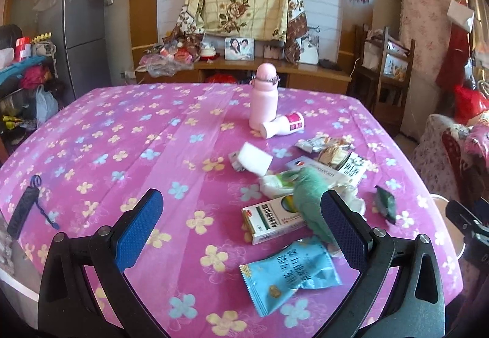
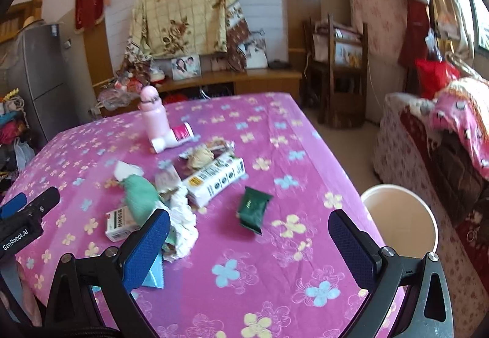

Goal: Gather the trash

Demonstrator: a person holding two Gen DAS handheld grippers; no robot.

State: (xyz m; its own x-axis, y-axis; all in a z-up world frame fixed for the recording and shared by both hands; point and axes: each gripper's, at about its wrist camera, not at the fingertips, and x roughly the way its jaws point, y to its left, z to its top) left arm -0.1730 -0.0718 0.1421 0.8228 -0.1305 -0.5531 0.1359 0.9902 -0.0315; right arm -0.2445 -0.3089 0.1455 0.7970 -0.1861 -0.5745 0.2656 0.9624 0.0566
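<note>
Over the bench (image 1: 91, 130): both tongs empty, spread wide.
Trash pile (image 2: 183, 185) sits mid-bench, bin (image 2: 397, 222) off its right edge. Step: picking a target. Next: my right tongs (image 2: 249, 249) drop onto the green packet (image 2: 253, 209); left tongs (image 1: 241, 234) hover near the blue wrapper (image 1: 290, 280).

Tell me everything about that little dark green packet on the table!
The dark green packet is a small, shiny, crinkled wrapper with tiny gold print. It lies alone on the pink flowered tablecloth, apart from the trash pile, slightly puffed and tilted. Nothing touches it. It sits ahead of the open right claw, near the white bucket.
</note>
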